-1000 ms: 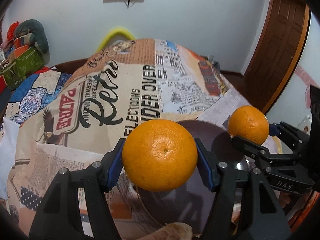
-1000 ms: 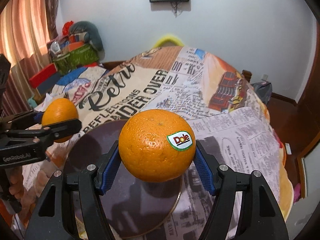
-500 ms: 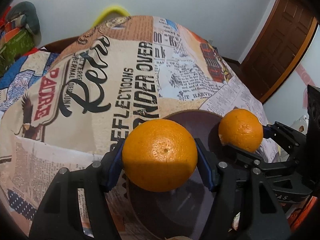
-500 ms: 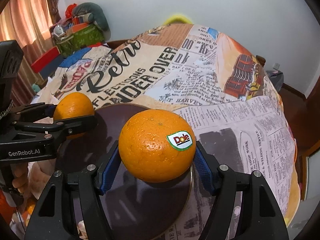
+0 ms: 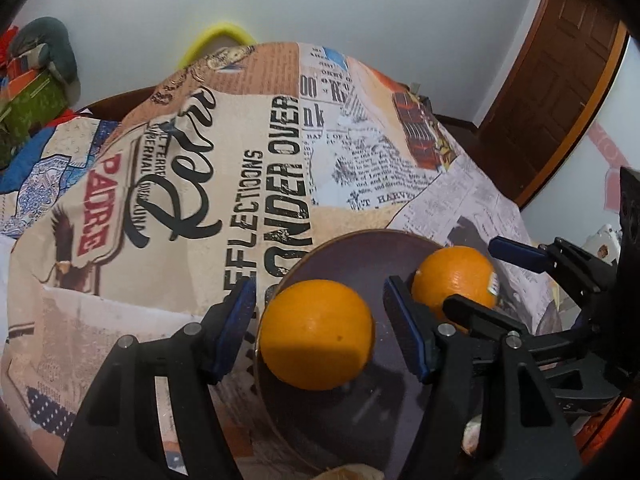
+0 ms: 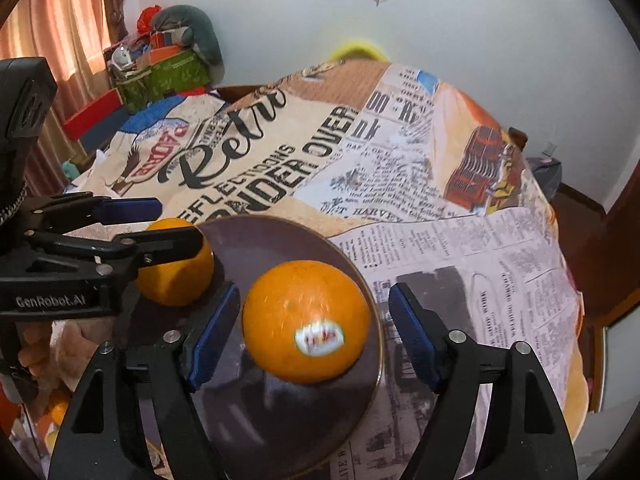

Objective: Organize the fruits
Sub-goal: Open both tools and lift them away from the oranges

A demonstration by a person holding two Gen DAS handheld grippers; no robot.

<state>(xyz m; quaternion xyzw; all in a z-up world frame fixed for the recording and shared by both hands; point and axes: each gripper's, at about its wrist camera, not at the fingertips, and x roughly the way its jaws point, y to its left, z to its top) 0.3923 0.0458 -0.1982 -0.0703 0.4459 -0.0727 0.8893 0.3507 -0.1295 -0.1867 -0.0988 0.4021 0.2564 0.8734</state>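
Item: two oranges, one dark round plate [image 5: 360, 248], one bench [image 5: 200, 184] under a newspaper-print cloth.

Left claw [image 5: 316, 332]: jaws are standing spread, blue pads clear of the fruit on both sides, gripping nothing. The plain orange [image 5: 316, 334] is lying directly between the pads, sitting on the near-left part of the plate.

Right claw [image 6: 312, 334]: jaws are likewise standing wide, a gap showing at each pad, gripping nothing. The stickered orange [image 6: 306, 322] is sitting straight ahead between the pads, on the right side of the plate; it is blurred, so it may be rolling or settling.

Governing relation: each orange is lying dead centre in its own claw's opening, so any withdrawal is best drawn straight back along the finger line to avoid nudging the fruit. The oranges are round, with no long axis to speak of. In the left wrist view the stickered orange [image 5: 454, 282] is lying to the right of and beyond the plain one, near but apart.

Change against half a second ago: both claws were then clamping their oranges above the plate; both are now opened and both fruits are resting on the plate. The right claw's orange has also turned, its sticker now facing lower.
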